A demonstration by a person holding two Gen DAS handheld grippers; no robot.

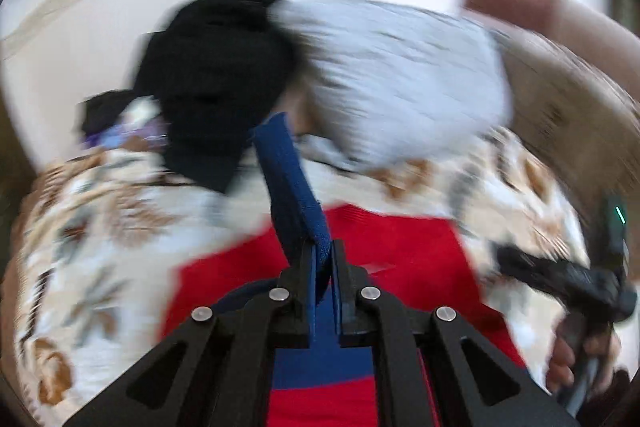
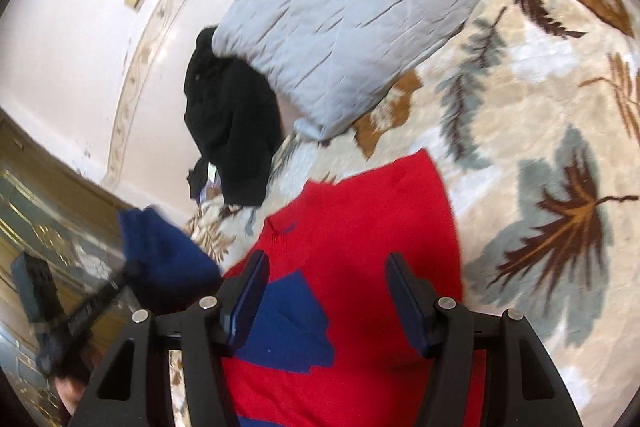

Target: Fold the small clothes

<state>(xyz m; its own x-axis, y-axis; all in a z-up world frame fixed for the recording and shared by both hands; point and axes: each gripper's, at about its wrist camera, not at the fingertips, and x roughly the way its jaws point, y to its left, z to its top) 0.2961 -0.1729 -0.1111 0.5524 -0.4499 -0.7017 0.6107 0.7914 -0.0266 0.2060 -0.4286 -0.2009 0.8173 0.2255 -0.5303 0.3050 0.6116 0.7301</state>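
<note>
A small red sweater (image 1: pixel 400 255) with blue patches lies on a leaf-patterned blanket. My left gripper (image 1: pixel 323 253) is shut on its blue sleeve (image 1: pixel 288 179), which sticks up from between the pads, lifted off the bed. In the right wrist view the red sweater (image 2: pixel 360 211) spreads under my right gripper (image 2: pixel 326 263), which stands open just above it with nothing pinched. A blue patch (image 2: pixel 288 327) shows beneath the left finger. At the left edge of that view the blue sleeve (image 2: pixel 160 251) hangs from the blurred left gripper (image 2: pixel 96 303).
A black garment (image 1: pixel 216 79) (image 2: pixel 232 131) lies crumpled beside a pale grey-blue pillow (image 1: pixel 400 75) (image 2: pixel 360 7) at the head of the bed. The blanket (image 2: pixel 540 147) spreads out to the right. A person's arm (image 1: pixel 540 15) and hand (image 1: pixel 568 359) show at the right.
</note>
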